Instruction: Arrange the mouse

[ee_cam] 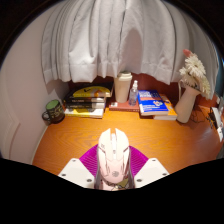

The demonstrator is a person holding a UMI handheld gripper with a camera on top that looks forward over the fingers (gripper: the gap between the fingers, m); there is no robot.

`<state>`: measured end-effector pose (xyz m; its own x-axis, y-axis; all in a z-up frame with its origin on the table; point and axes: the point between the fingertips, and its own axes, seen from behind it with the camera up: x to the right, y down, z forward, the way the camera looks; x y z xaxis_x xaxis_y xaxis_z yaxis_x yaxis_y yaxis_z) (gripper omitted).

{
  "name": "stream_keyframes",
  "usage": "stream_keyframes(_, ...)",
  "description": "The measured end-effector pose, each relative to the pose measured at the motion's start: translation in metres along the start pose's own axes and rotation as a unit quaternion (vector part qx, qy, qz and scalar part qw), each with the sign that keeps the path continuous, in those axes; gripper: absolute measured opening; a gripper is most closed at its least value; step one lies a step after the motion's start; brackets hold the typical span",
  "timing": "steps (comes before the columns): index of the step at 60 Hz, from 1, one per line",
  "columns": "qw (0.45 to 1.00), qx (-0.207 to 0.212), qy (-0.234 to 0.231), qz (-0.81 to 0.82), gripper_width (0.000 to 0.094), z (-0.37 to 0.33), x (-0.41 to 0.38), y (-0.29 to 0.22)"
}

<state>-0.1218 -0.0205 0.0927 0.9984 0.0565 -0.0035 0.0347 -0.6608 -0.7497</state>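
Observation:
A white computer mouse (113, 152) with a pale pink tint sits between my gripper's (113, 165) two fingers, its nose pointing forward over the wooden desk (150, 135). Both magenta pads (90, 155) press against its sides, so the gripper is shut on it. The mouse appears lifted above the desk surface. Its rear end is hidden down between the white fingers (75, 172).
At the back of the desk stand a green-lidded jar (53, 110), a stack of books (87, 100), a white container (123, 87), blue books (154, 103) and a vase with dried flowers (189, 90). White curtains (120, 35) hang behind.

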Motion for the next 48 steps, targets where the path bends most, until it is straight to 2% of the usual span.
stream_keyframes(9, 0.998, -0.064, 0.011, -0.005, 0.0393, 0.032, -0.009, 0.08)
stream_keyframes(15, 0.996, -0.082, 0.015, -0.012, 0.0396, 0.04, -0.007, 0.109)
stream_keyframes(17, 0.998, -0.068, 0.015, -0.005, 0.0394, 0.041, -0.006, 0.105)
stream_keyframes(30, 0.998, -0.062, 0.017, 0.008, 0.0554, 0.043, -0.004, 0.105)
stream_keyframes(32, 0.997, -0.068, 0.02, 0.013, 0.0619, 0.041, -0.002, 0.106)
stream_keyframes(36, 0.997, -0.076, 0.021, 0.019, 0.0816, 0.034, 0.002, 0.104)
stream_keyframes(38, 0.997, -0.07, 0.019, 0.019, 0.0867, 0.028, 0.002, 0.098)
stream_keyframes(48, 0.999, -0.034, 0.008, 0.021, 0.0868, -0.034, 0.006, 0.061)
